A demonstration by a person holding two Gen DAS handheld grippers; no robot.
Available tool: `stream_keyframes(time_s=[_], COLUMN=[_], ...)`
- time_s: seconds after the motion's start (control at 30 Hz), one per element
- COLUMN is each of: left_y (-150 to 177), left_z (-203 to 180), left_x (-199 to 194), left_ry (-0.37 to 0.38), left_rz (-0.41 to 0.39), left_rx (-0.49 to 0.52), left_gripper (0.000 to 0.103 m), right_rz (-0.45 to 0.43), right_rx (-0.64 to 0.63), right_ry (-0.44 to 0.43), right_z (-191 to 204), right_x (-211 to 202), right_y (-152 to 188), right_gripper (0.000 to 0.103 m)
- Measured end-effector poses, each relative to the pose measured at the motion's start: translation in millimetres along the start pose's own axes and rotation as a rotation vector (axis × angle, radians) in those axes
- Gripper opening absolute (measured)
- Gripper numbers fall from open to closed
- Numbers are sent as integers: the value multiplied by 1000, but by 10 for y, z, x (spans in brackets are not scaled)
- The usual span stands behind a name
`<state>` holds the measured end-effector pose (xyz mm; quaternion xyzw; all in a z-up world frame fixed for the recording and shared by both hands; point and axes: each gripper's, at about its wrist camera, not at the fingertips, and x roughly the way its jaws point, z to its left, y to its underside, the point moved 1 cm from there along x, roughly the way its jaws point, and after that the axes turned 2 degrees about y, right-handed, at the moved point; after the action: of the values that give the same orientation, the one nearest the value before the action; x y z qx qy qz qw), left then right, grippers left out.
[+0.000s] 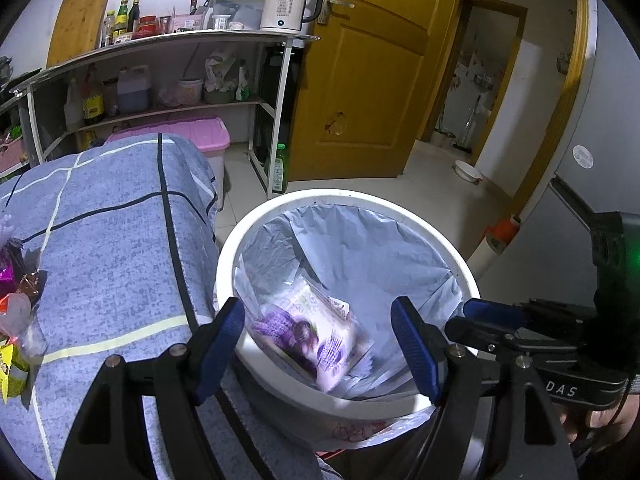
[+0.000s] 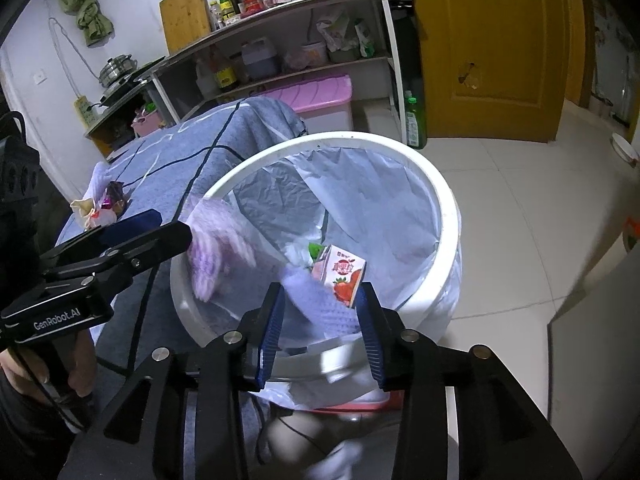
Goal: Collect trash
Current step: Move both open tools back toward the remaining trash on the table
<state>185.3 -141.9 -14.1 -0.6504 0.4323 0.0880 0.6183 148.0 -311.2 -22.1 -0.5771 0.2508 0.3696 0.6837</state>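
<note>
your right hand-held gripper point(image 2: 320, 332) hangs over the white bin point(image 2: 440, 216), jaws apart, the blurred purple wrapper point(image 2: 216, 256) loose inside the rim with nothing pressing on it. your left hand-held gripper point(image 1: 320, 344) is also spread and empty above the bin. the remaining wrappers point(image 1: 16, 304) lie on the blue cloth-covered counter point(image 1: 120, 240), off to the left, nearer your left hand, so that hand looks the better reach.

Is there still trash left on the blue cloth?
Yes: in the right wrist view several wrappers lie on the blue cloth, outside the bin.
</note>
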Motion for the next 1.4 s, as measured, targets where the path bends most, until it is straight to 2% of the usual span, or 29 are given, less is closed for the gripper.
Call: stream_keyframes(time_s=[0.3, 0.77, 1.07, 1.4], left_y=[15, 165, 309, 481], left_z=[23, 177, 339, 554], left_x=[-194, -723, -1008, -1283], left_ry=[0, -29, -80, -175], left_rz=[-35, -112, -148, -179], left_rx=[-15, -60, -90, -119], left_gripper=[77, 77, 77, 77], right_rz=[-23, -76, -89, -84], right_rx=[-8, -79, -129, -177], right_ry=[-5, -50, -85, -142], right_z=[54, 437, 713, 1013], right_x=[-111, -366, -448, -426], right_y=[7, 40, 77, 153], right_gripper=[41, 41, 41, 41])
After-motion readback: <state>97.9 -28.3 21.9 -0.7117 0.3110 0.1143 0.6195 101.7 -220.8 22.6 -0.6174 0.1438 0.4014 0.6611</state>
